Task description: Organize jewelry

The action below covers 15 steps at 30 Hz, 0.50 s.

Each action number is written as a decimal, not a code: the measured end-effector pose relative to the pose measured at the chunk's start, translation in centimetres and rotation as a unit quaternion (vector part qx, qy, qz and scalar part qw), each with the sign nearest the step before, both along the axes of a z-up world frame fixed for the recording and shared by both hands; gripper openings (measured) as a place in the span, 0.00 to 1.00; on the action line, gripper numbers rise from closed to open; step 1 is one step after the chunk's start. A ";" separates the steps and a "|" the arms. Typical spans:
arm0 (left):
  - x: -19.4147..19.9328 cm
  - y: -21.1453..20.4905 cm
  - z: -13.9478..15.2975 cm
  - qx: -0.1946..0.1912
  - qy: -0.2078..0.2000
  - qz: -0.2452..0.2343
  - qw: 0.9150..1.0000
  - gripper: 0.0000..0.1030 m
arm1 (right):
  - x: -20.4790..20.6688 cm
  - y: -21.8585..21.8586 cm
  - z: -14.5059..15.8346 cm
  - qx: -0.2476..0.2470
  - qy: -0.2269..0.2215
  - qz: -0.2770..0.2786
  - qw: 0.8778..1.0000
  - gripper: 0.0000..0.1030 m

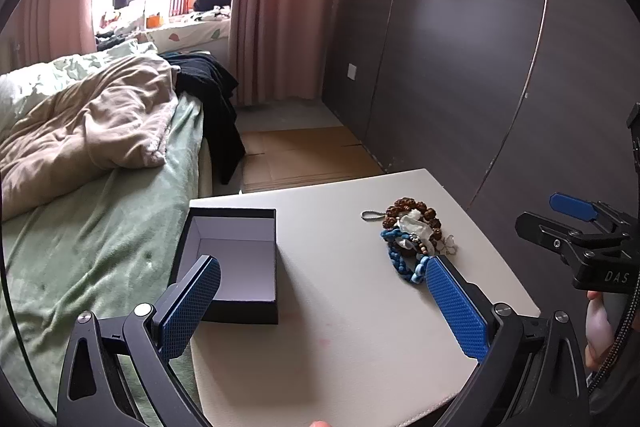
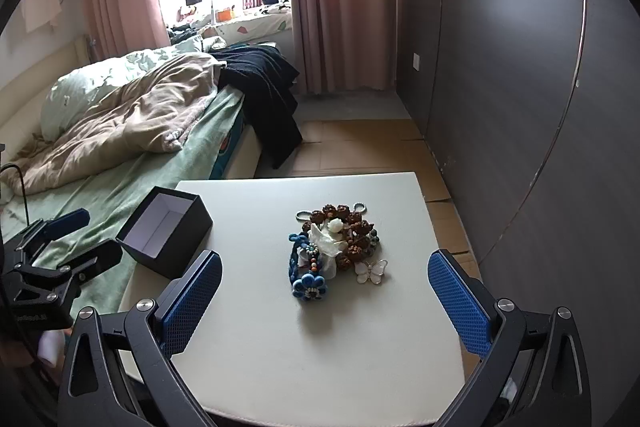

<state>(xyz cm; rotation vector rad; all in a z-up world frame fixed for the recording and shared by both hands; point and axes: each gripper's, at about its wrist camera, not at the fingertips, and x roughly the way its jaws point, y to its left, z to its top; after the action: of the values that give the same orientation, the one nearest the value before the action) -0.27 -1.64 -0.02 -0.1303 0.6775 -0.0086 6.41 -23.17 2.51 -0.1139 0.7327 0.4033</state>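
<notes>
A pile of jewelry point(image 2: 334, 247) lies on the white table point(image 2: 320, 347): brown bead bracelets point(image 2: 352, 219), a blue braided piece with a flower point(image 2: 309, 287), a white butterfly piece point(image 2: 373, 271). The pile also shows in the left wrist view point(image 1: 412, 237). An open, empty black box point(image 1: 234, 263) with a white inside sits at the table's left edge; it also shows in the right wrist view point(image 2: 166, 237). My left gripper point(image 1: 322, 301) is open above the table between box and pile. My right gripper point(image 2: 324, 301) is open, just in front of the pile. Both are empty.
A bed point(image 2: 120, 147) with a green sheet and beige quilt runs along the table's left side. A dark wardrobe wall point(image 2: 520, 67) stands to the right. Cardboard point(image 2: 360, 147) covers the floor beyond the table. The other gripper shows at each view's edge.
</notes>
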 end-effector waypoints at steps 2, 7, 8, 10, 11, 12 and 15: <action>0.0 -0.1 0.1 0.000 -0.001 0.001 1.000 1.00 | -0.1 -0.1 0.0 0.002 -0.001 0.000 1.000 1.00; -0.1 -0.1 0.0 -0.001 -0.003 -0.002 1.000 1.00 | -0.1 -0.2 -0.1 -0.001 0.000 -0.003 1.000 1.00; -0.1 -0.1 0.0 -0.001 -0.002 -0.002 1.000 1.00 | -0.2 -0.2 -0.1 -0.002 0.000 -0.003 1.000 1.00; -0.2 -0.2 0.0 -0.001 -0.001 -0.003 1.000 1.00 | -0.2 0.0 -0.1 -0.003 -0.001 -0.003 1.000 1.00; -0.1 -0.1 0.0 0.000 0.000 -0.003 1.000 1.00 | -0.2 -0.1 -0.1 -0.002 -0.001 -0.003 1.000 1.00; 0.0 -0.2 0.0 0.000 0.000 -0.003 1.000 1.00 | -0.2 -0.2 0.0 -0.002 -0.001 -0.004 1.000 1.00; -0.1 -0.1 0.0 -0.002 -0.001 -0.004 1.000 1.00 | -0.1 -0.4 -0.1 -0.001 -0.001 -0.004 1.000 1.00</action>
<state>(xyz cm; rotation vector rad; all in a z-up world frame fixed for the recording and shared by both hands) -0.35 -1.77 -0.06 -0.1306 0.6761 -0.0181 6.27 -23.56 2.43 -0.1134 0.7318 0.3938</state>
